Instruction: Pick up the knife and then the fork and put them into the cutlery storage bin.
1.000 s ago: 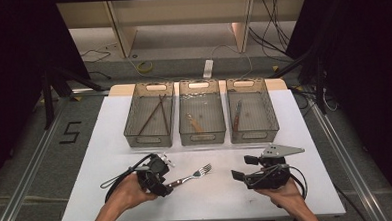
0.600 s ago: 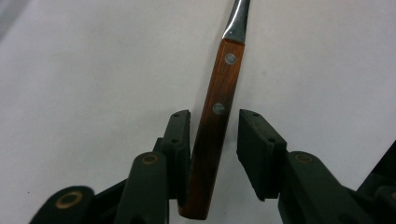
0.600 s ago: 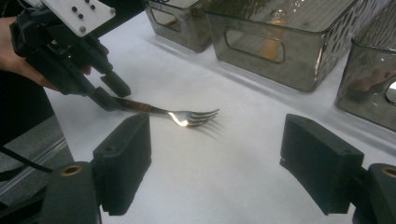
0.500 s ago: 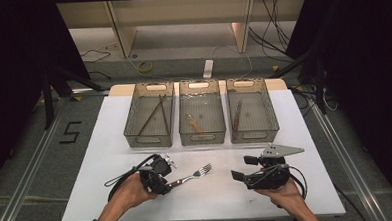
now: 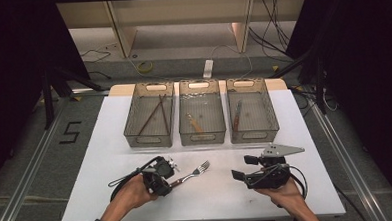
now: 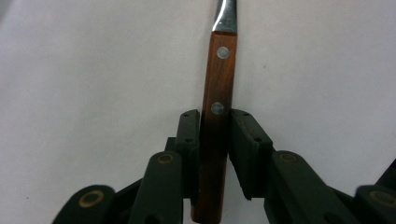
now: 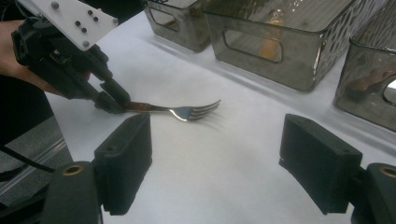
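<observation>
From my remote station, the single legible mark I can find is a black numeral "5" [image 5: 71, 132] on the grey floor [image 5: 30, 147], to the left of the white table and level with its far half. I can read no label, brand or number on the bins, the fork or either gripper in the high view or in the two gripper views.
</observation>
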Demonstrator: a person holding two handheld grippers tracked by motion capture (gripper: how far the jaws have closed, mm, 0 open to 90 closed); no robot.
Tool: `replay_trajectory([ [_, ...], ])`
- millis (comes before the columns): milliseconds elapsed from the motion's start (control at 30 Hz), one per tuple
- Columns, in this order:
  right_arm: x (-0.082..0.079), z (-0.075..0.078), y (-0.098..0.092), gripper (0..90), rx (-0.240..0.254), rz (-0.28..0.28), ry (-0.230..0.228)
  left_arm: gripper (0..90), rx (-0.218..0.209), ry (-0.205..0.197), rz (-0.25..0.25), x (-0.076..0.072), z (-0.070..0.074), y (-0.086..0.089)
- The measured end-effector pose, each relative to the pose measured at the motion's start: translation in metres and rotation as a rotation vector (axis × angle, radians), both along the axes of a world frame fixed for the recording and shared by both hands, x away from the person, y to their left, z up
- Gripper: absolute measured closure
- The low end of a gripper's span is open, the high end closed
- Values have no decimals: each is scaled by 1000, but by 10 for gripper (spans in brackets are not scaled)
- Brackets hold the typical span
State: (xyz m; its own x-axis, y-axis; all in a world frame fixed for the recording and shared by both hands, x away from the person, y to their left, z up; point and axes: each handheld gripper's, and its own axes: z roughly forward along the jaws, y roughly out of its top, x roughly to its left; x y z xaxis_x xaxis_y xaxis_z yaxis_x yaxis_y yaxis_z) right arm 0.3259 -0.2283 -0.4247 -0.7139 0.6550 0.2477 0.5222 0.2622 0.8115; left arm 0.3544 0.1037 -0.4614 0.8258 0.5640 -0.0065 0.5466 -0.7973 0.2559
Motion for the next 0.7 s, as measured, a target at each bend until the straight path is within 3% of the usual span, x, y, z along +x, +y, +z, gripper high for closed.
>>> replay_trajectory([
  [500, -1, 1, -1, 260, 4, -3, -5, 756, -14, -11, -8, -1, 0, 1],
  [700, -1, 1, -1, 260, 4, -2, -6, 757, -58, -37, 15, -1, 8, 4],
])
